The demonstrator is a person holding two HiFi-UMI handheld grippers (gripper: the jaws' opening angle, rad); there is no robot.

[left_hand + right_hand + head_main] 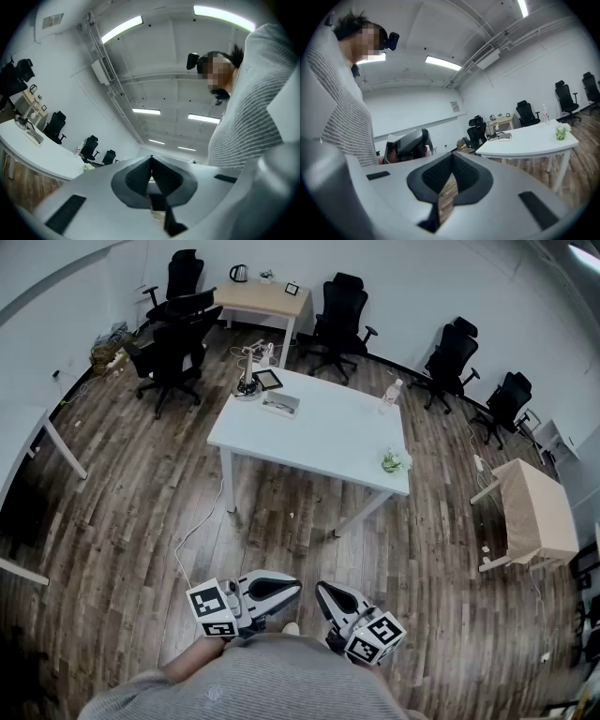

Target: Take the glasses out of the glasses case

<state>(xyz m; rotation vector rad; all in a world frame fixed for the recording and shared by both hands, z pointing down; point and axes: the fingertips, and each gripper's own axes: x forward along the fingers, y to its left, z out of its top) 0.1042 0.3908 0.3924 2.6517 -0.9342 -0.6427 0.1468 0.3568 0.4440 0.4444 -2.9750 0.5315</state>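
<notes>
A grey, finely striped knit sweater (pixel 253 681) and a black head-mounted camera (pixel 192 61) — the wearer's kit. The left gripper (pixel 151 160) and right gripper (pixel 452 158) are white shells with dark ribbed pads (pixel 138 176), each carrying a cube (pixel 214 609) of black-and-white square markers.

The left tongs (pixel 151 161) tilt up toward the ceiling, their dark ribbed pads (pixel 137 178) pressed together at the tips with nothing between them. Close on the tongs' right rises a person's grey striped sweater (pixel 253 117). Well off to their left lies a white counter (pixel 42 159) with black chairs (pixel 56 125) beyond it. Long ceiling lights (pixel 121 28) glow above.
</notes>
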